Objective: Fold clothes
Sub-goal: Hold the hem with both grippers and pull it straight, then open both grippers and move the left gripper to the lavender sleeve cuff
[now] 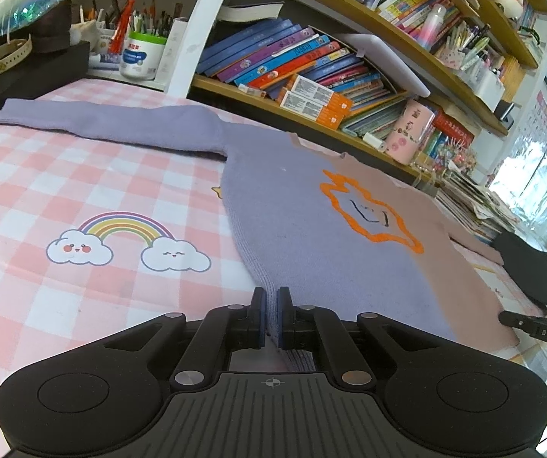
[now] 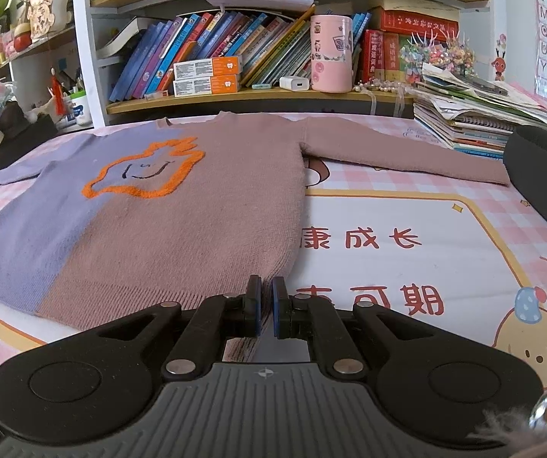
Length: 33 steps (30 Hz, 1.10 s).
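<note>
the sweater (image 2: 182, 206) lies flat on the checked tabletop (image 1: 63, 175), sleeves spread out. it looks soft and floppy, so hold it by the hem corners. your left gripper (image 1: 272, 315) and right gripper (image 2: 267, 305) have jaws closed on the hem.

The sweater (image 2: 182, 221) hem at lower centre lies hidden behind the right gripper (image 2: 267, 305); book (image 2: 212, 38) titles on the shelf are illegible.

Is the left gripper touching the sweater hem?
Touching. The left wrist view shows the left gripper shut on the sweater's purple hem, fabric pinched between its pads.
</note>
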Available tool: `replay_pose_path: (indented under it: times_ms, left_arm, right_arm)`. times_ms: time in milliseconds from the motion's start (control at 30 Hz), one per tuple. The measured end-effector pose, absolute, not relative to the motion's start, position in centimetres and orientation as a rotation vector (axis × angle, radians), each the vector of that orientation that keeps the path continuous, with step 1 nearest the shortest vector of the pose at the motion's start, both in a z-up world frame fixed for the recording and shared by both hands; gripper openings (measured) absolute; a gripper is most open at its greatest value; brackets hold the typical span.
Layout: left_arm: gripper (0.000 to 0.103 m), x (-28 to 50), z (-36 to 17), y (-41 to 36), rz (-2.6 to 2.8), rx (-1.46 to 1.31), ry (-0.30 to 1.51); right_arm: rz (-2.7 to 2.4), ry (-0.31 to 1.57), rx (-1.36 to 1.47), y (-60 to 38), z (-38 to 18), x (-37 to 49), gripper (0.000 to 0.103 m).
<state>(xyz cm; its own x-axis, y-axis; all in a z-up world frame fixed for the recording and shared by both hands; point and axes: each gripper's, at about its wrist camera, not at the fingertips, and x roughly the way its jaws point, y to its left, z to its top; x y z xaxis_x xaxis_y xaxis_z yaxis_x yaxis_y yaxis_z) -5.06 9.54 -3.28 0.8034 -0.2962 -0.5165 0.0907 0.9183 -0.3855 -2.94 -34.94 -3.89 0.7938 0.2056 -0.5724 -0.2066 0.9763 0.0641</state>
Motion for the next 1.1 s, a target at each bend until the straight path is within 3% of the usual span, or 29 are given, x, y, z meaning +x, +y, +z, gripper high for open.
replay_pose_path:
  times_ms: [167,233,300,367,500,800,1100]
  left_arm:
    - [0.009,-5.5,-2.9,9.0,-0.195,-0.314,0.588]
    - [0.018,-5.8,-2.5,8.9,-0.177,-0.299,0.566]
    - [0.041,-6.1,-2.0,8.9,-0.156,-0.285,0.537]
    - [0.054,-6.4,-1.6,8.8,-0.143,-0.261,0.507]
    - [0.064,-6.8,-1.1,8.5,-0.129,-0.225,0.467]
    - [0.082,-7.1,-1.3,8.5,-0.115,-0.211,0.455]
    - [0.088,-6.9,-1.5,9.1,-0.081,-0.201,0.459]
  right_arm:
    - [0.217,0.61,0.004,-34.9,-3.8,-3.0,0.01]
    - [0.215,0.6,0.002,-34.8,-3.6,-3.0,0.016]
    - [0.221,0.583,-0.005,-34.6,-3.2,-3.1,0.027]
    - [0.235,0.566,-0.02,-34.1,-2.7,-3.3,0.032]
    - [0.268,0.542,-0.047,-32.9,-2.0,-3.3,0.043]
    - [0.348,0.529,-0.097,-29.8,-1.5,-2.7,0.071]
    - [0.445,0.508,-0.152,-26.0,-1.0,0.0,0.08]
